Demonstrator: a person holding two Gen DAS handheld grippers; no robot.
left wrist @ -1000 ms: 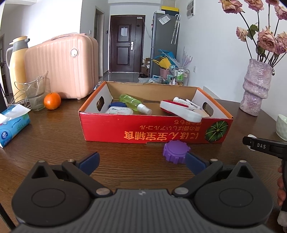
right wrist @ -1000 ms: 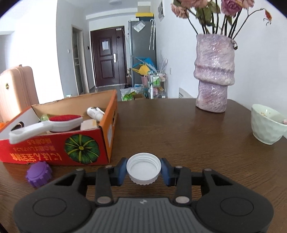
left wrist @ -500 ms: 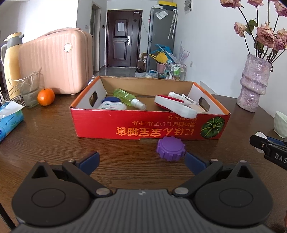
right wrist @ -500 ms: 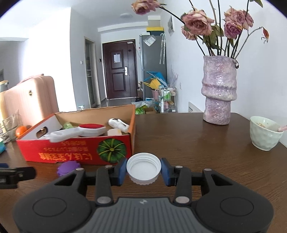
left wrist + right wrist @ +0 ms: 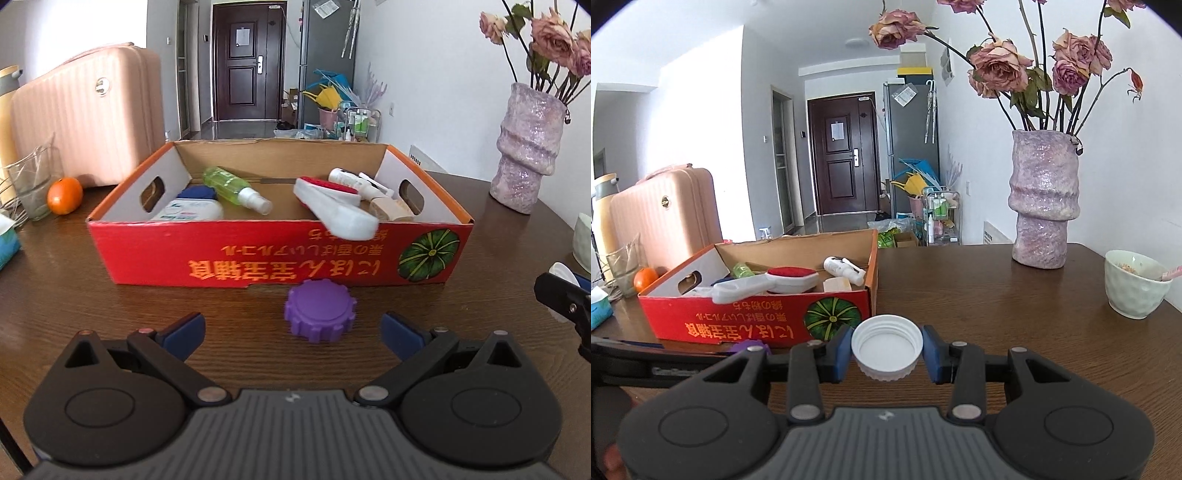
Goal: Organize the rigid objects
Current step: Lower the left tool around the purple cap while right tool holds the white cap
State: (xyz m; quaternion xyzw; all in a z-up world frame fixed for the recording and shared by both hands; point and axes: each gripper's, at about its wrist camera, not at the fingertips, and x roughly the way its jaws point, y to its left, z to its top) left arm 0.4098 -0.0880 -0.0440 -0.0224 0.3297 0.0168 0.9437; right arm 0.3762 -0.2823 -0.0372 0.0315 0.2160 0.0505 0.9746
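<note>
Left gripper [image 5: 291, 330] has closed in on the purple ribbed plastic cap [image 5: 319, 315]: a second ago the cap sat off by the right blue pad, now it sits centred ahead of the spread jaws, at 12 o'clock from the gripper, not yet between the pads [image 5: 400, 334]. Fingers wide apart, nothing held. The cap rests on the dark wooden table [image 5: 55, 295], just in front of the red cardboard box with the pumpkin print [image 5: 280, 254], close to its front wall, whether touching I can't tell. Right gripper [image 5: 886, 354] pinches the white threaded plastic lid [image 5: 886, 350] between its blue pads, open side up, same grip as before; it has lifted, since the view now looks over the box rim into the box, where a second ago the box was off at 9 o'clock and lower. From the right wrist view the box is at 10 o'clock of the lid, the purple glittery vase [image 5: 1043, 201] at 1 o'clock, the pale green bowl [image 5: 1134, 282] at 3 o'clock. Box already holds a green spray bottle [image 5: 236, 190], a white-handled red lint brush [image 5: 332, 206], a white tube [image 5: 358, 182]. My read: the white lid is ready to go over the front wall and drop in; the left needs a short push forward, then a close on the purple cap. Risk: the box wall leaves little room beyond the cap, so the pads may nudge it against the cardboard.
</note>
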